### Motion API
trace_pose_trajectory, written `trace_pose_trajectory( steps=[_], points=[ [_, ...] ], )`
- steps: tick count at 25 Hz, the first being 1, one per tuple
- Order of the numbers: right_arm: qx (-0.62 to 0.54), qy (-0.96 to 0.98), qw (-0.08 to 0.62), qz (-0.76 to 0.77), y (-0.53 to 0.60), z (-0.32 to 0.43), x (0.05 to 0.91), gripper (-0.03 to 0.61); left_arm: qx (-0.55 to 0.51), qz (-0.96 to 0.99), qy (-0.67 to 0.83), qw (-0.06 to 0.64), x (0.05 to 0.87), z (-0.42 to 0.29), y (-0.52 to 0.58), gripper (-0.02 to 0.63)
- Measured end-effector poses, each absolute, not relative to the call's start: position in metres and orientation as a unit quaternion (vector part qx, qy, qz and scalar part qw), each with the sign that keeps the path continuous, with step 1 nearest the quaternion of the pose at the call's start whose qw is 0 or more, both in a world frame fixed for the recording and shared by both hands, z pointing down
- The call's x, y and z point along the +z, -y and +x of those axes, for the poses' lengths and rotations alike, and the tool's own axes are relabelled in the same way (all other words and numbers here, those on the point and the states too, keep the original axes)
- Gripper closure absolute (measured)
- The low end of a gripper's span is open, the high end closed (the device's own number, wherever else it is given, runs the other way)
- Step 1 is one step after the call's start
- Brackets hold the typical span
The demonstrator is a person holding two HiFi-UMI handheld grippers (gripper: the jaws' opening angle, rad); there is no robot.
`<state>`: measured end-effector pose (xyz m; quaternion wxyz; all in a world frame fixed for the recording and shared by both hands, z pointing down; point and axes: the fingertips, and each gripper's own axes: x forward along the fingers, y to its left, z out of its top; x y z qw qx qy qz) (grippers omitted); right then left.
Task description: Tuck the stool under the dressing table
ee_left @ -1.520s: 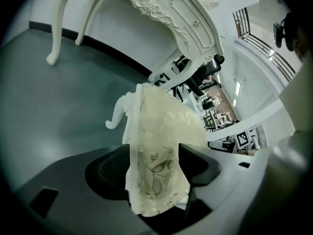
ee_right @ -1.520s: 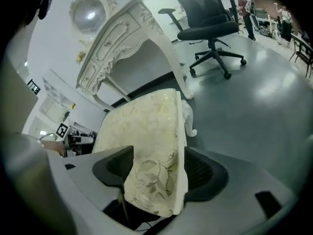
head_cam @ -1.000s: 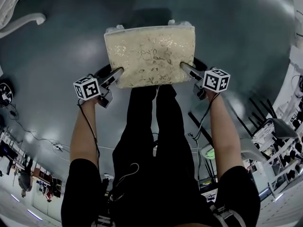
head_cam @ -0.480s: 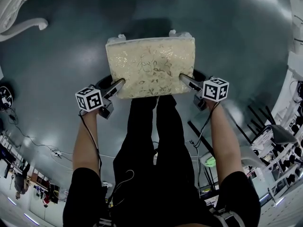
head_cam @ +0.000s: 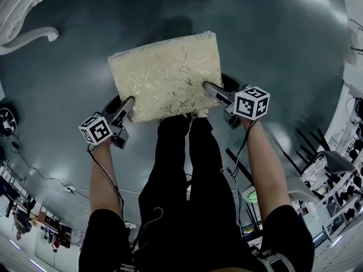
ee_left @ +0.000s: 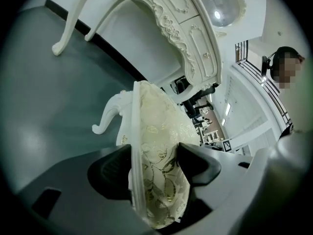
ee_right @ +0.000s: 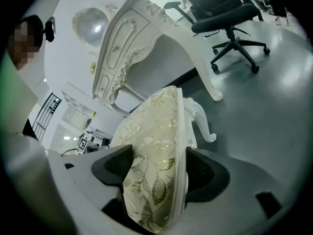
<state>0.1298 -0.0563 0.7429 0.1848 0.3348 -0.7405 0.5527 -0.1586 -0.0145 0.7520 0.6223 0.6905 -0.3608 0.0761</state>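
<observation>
The stool has a cream cushion with a gold leaf pattern and white carved legs. I hold it off the grey floor by the seat's two sides. My left gripper is shut on the seat's left edge, and its pads clamp cushion and rim. My right gripper is shut on the right edge in the same way. The white carved dressing table stands ahead, also seen in the right gripper view, with its curved legs on the floor.
A leg of the dressing table curves in at the head view's upper left. A black office chair stands to the table's right. Shelving and cables crowd the right side. My legs are just behind the stool.
The stool has swung counterclockwise in the head view and shifted left and forward. Both grippers moved with it and kept their hold, the left one dropping lower in the picture.
</observation>
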Motion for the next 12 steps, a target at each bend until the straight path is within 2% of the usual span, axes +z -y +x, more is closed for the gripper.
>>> trace_pose_trajectory(
  steps=[5,12],
  points=[
    [0.536,0.758,0.185,0.322,0.078,0.114,0.733,0.219,0.061,0.696,0.376,0.608,0.746,-0.174,0.025,0.308],
    [0.521,0.775,0.17,0.316,0.189,0.04,0.675,0.219,0.045,0.698,0.38,0.606,0.685,-0.245,0.129,0.309]
  ],
)
